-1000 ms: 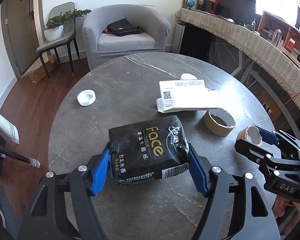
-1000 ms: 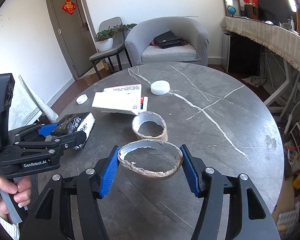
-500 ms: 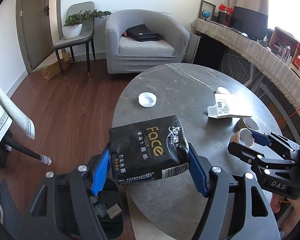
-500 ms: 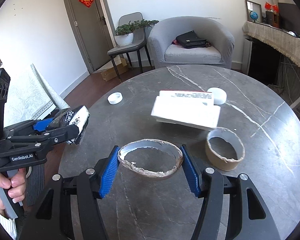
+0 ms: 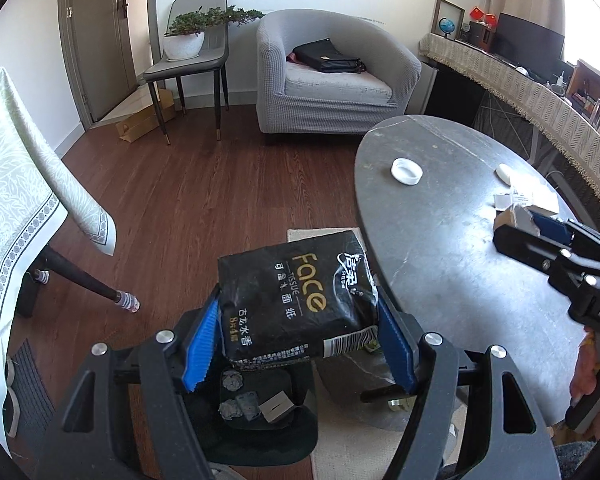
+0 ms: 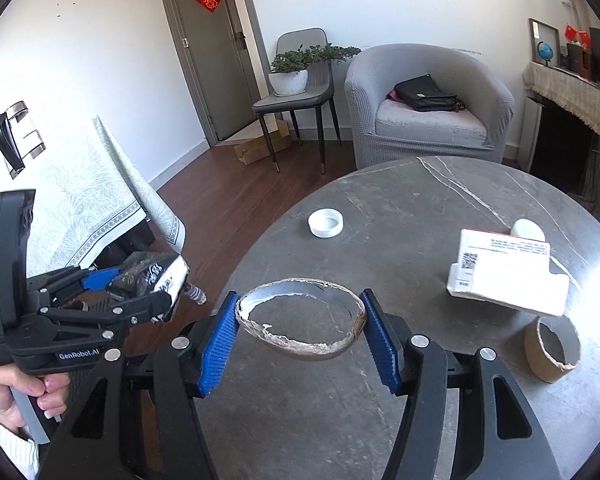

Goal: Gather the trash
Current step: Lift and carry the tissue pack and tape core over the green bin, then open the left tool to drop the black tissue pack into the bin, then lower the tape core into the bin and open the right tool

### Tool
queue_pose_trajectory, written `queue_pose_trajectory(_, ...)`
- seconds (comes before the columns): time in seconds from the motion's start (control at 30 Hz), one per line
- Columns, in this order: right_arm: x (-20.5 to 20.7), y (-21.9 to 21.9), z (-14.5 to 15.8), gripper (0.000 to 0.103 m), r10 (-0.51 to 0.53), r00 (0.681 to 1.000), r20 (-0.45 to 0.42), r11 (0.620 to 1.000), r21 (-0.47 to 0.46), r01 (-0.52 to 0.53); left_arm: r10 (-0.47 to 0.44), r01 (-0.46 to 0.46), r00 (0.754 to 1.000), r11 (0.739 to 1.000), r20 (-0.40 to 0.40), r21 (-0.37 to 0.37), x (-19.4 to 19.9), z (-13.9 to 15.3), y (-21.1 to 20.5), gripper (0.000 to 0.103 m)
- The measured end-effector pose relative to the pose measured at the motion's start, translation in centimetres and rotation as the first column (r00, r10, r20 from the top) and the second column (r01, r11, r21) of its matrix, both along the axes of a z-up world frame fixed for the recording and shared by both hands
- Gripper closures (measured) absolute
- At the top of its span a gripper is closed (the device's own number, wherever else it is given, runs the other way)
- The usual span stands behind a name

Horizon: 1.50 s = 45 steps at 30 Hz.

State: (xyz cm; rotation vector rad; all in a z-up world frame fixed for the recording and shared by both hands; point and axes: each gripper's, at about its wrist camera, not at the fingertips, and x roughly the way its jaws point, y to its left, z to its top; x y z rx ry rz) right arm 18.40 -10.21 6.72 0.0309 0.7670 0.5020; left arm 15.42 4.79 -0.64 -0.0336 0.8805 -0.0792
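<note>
Off the edge of the round surface (image 5: 452, 240), above the wooden floor, my left tongs (image 5: 300, 336) are clamped on a black tissue pack (image 5: 296, 292) with gold "Face" lettering, its two short ends pressed between the blue pads. Directly below the pack I see a dark trash bin (image 5: 260, 432) on the floor, with a few crumpled grey scraps and a small card piece lying inside. A pale mat lies under the surface's edge beside the bin.

My right tongs (image 6: 300, 336) hang above the near part of the surface, gripping a flattened cardboard ring (image 6: 300, 320) with a torn rim; the blue pads squeeze it from both sides into an oval. From the left wrist view those tongs appear at the right edge, and the ring shows only as a ragged brown bit at their tip.

On the surface I can make out a white cap (image 6: 326, 223) near the far left edge, a white box (image 6: 504, 276) with a QR code on it toward the right, a white round object (image 6: 528, 229) just behind the box, and a second cardboard ring (image 6: 552, 350) standing upright near the right edge, just in front of the box.

Beyond the surface stand a grey armchair (image 6: 428, 112) with a black bag on its seat and a chair (image 6: 296, 92) carrying a potted plant.
</note>
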Motion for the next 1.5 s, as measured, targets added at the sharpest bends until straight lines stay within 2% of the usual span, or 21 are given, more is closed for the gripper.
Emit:
queue_pose_trajectory(0.2,-0.2,3.5,0.3,0.042,0.052,0.999,0.01,0.999,0.002,-0.052,0.024,-0.023,0.997,1.0,-0.078,0.011,-0.7,-3.0,3.1,0.03)
queue_pose_trajectory(0.3,0.0,5.0,0.3,0.042,0.075,0.997,0.01,0.997,0.001,-0.075,0.025,-0.026,0.991,1.0,-0.129,-0.012,-0.9,-4.7,4.4,0.03)
queue_pose_trajectory(0.5,-0.3,8.1,0.4,0.042,0.119,0.993,0.012,0.993,0.003,-0.119,0.008,0.002,0.976,0.999,-0.217,0.047,-1.7,-8.3,5.6,0.029)
queue_pose_trajectory(0.8,-0.1,11.7,0.0,0.042,0.163,0.987,-0.001,0.987,0.004,-0.163,-0.017,0.049,0.931,0.996,-0.364,0.079,-2.3,-13.7,6.9,0.027)
queue_pose_trajectory(1.0,0.1,13.6,-0.6,0.042,0.184,0.983,-0.016,0.983,0.0,-0.184,-0.007,0.041,0.91,0.997,-0.416,0.073,-2.8,-16.4,8.7,0.022)
queue_pose_trajectory(1.1,0.2,14.7,-1.1,0.042,0.194,0.981,-0.027,0.981,-0.01,-0.194,-0.006,0.037,0.907,0.997,-0.422,0.064,-3.0,-17.0,9.4,0.016)
queue_pose_trajectory(1.27,0.6,15.9,-2.1,0.042,0.204,0.978,-0.046,0.978,-0.036,-0.206,-0.003,0.028,0.918,0.998,-0.398,0.059,-3.4,-16.3,10.5,0.016)
queue_pose_trajectory(1.5,0.6,17.7,-4.6,0.042,0.225,0.969,-0.099,0.968,-0.093,-0.234,0.044,-0.04,0.956,0.999,-0.291,0.019,-4.2,-12.7,13.0,0.026)
